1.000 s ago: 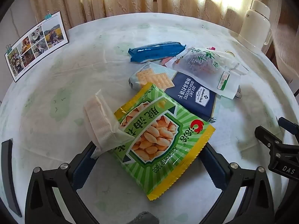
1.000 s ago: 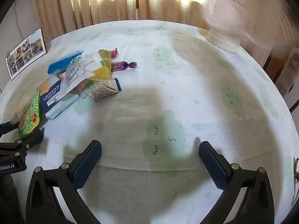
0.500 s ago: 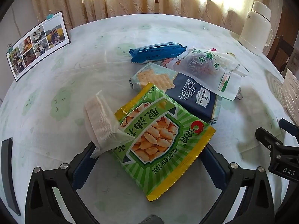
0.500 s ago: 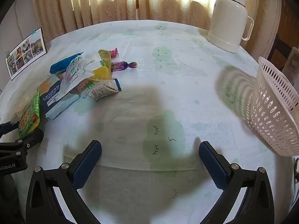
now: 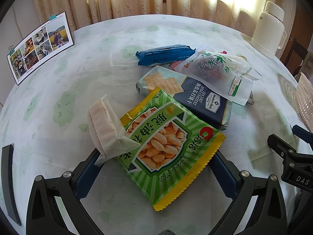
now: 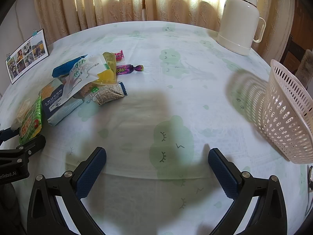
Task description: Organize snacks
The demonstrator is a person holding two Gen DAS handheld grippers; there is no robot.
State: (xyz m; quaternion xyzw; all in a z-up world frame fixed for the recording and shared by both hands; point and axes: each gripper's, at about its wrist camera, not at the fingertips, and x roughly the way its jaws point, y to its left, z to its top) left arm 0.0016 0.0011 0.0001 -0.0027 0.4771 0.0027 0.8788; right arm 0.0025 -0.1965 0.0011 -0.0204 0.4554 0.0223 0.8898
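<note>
Between the left gripper's (image 5: pixel 154 168) widely spread blue pads lies the green peanut bag (image 5: pixel 166 139), stamped A20250618 78G6, though the pads grip nothing; a clear wafer packet (image 5: pixel 104 127) leans on its corner; behind sits a navy "Member's Mark" sea salt soda crackers pack (image 5: pixel 197 99), a white pouch (image 5: pixel 217 72) and a blue wrapper (image 5: pixel 165 53); off to the side, the right gripper (image 6: pixel 157 168) hangs equally wide over bare tablecloth (image 6: pixel 176 101), holding nothing; a purple "KAHI" candy (image 6: pixel 128 69) lies near the pile; a white basket (image 6: pixel 289 117) stands well apart.
</note>
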